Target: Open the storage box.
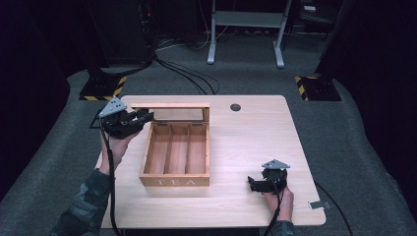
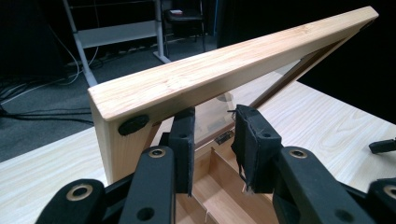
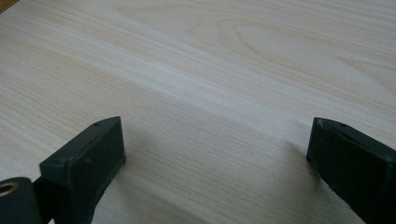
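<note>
A wooden tea box [image 1: 174, 158] marked TEA sits left of the table's middle, with three empty compartments. Its glass-paned lid [image 1: 169, 111] stands raised at the back. My left gripper [image 1: 145, 118] is at the lid's left end. In the left gripper view its jaws [image 2: 212, 135] reach up under the lid's front rail [image 2: 219, 70], slightly apart, with only the glass pane and the box inside showing between the pads. I cannot tell whether they touch the rail. My right gripper [image 1: 253, 184] rests low over bare wood near the front right, open [image 3: 215, 149] and empty.
The light wooden table [image 1: 246, 137] has a round cable hole [image 1: 235, 107] behind the box and a small metal clip [image 1: 315, 204] at its front right corner. Grey carpet, cables and a white frame stand [image 1: 246, 29] lie beyond the far edge.
</note>
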